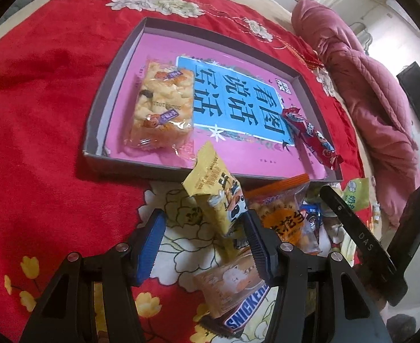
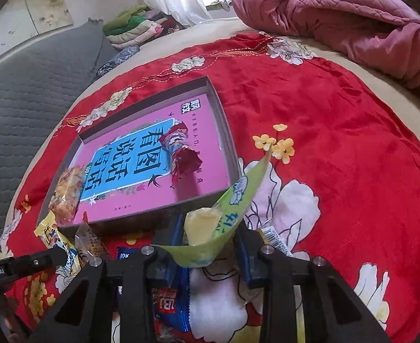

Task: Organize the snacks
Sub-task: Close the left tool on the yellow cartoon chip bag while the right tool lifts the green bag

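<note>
Two snack packets lie inside the shallow grey cardboard tray (image 1: pixel 97 131) on the red floral bedspread (image 1: pixel 38 114): a clear-wrapped puffed-rice cake (image 1: pixel 162 105) at left, a red twisted-end candy packet (image 1: pixel 310 137) at right. The left gripper (image 1: pixel 202 244) jaws are spread around a yellow cow-print packet (image 1: pixel 218 197). The right gripper (image 2: pixel 210 245) jaws are shown pinching a green wrapped sweet (image 2: pixel 218 225) near the tray.
</note>
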The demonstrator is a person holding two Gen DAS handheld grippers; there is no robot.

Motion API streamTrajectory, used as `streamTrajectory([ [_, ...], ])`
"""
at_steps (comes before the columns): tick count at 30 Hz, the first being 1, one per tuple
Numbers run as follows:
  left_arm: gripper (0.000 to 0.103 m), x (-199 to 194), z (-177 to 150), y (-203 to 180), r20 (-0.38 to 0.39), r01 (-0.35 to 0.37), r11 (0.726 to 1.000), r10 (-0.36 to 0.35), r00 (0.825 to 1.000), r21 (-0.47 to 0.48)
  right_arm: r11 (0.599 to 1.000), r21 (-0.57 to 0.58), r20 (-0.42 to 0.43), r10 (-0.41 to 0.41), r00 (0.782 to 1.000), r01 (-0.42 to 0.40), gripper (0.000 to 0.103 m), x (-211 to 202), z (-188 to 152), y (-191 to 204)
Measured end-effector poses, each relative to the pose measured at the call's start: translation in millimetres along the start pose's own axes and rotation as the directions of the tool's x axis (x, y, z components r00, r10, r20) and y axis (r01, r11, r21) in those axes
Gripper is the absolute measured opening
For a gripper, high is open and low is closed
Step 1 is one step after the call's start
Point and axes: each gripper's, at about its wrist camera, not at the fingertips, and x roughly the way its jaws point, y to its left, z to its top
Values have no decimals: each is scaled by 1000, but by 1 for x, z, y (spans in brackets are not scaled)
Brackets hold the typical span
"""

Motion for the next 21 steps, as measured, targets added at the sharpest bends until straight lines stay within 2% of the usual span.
streamTrajectory([
  [9, 58, 15, 3, 1, -29, 67, 996, -69, 997, -50, 999, 27, 5, 34, 999, -34, 34, 0, 0, -6],
  [13, 58, 18, 4, -1, -30, 61, 997, -62, 998, -45, 999, 22, 8, 34, 999, -34, 34, -1, 1, -7],
  [16, 49, 22, 3, -3, -36, 29, 999, -30, 999, -22, 999, 24, 9, 37, 999, -37, 34, -1, 0, -8],
  [18, 47, 22, 3, -4, -37, 33, 999, -34, 999, -21, 999, 23, 10, 36, 999, -37, 34, -1, 0, -7],
  [20, 35, 22, 4, -5, -38, 39, 999, -40, 999, -15, 999, 24, 10, 37, 999, -37, 34, -1, 1, -7],
  [21, 34, 22, 4, -5, -36, 42, 999, -43, 998, -13, 999, 24, 9, 37, 999, -38, 34, -1, 0, -7],
])
